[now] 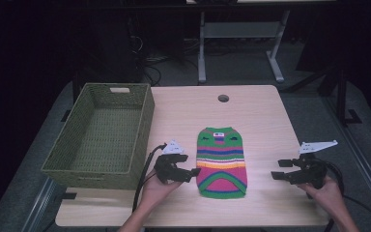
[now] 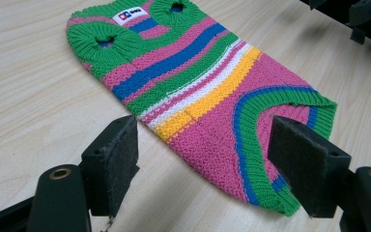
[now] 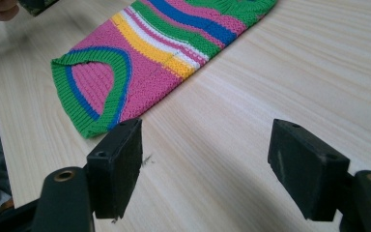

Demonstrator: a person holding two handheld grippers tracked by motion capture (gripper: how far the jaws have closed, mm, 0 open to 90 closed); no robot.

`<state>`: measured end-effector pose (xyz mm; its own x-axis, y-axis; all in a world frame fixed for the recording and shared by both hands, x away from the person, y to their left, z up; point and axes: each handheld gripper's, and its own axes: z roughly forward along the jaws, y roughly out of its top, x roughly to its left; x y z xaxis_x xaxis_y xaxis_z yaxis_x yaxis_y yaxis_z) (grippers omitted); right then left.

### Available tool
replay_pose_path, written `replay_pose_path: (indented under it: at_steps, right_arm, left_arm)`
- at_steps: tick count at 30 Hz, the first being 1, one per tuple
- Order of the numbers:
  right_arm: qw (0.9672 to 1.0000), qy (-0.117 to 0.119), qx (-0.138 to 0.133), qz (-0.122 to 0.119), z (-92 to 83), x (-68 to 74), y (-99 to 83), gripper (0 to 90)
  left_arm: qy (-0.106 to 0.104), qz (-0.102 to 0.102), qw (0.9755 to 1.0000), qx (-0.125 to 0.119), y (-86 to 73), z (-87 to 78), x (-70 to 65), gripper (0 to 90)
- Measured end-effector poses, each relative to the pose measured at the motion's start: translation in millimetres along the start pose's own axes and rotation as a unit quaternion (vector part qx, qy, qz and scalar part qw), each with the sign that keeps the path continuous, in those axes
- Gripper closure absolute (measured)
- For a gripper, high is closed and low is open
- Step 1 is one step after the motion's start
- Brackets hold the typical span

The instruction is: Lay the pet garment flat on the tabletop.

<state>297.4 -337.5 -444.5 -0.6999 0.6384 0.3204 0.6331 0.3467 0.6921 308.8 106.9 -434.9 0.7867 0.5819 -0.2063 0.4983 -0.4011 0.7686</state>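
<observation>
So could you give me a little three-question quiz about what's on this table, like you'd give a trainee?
1. True or false: the striped knitted sweater lies flat on the table, between the two hand-held grippers.
2. Which is nearer the sweater: A) the left hand-held gripper or B) the right hand-held gripper?
3. What stands at the table's left edge, and is anything in it?

Key
1. True.
2. A; its jaws point at the sweater's edge, while bare wood separates the right one from it.
3. A green woven basket; it looks empty.
</observation>
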Motion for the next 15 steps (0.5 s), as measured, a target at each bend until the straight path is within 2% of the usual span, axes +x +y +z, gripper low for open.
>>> replay_pose_path:
  at_steps: [6,10,11,13,15]
  right_arm:
    - [0.9999,0.000,-0.007,0.011,-3.8,-1.2,-10.5,27.2]
    - [0.9999,-0.003,-0.004,0.009,-5.0,-0.5,-16.6,26.9]
    - [0.9999,-0.004,-0.005,0.010,-5.4,-0.1,-18.4,26.9]
    - [0.9999,-0.008,-0.003,0.010,-6.5,0.9,-21.7,26.8]
    - [0.9999,-0.011,-0.004,0.011,-7.7,2.3,-24.6,26.7]
  left_arm:
    - [0.005,-0.002,1.0000,0.003,-2.1,-2.7,-2.2,25.9]
    - [0.008,0.003,1.0000,0.005,-4.5,-5.5,-1.9,25.9]
    - [0.008,-0.003,1.0000,0.005,-5.5,-6.1,-3.0,25.9]
    - [0.010,0.004,0.9999,0.007,-7.2,-7.0,-2.3,25.6]
    - [0.011,-0.001,0.9999,0.008,-9.6,-8.2,-3.3,25.3]
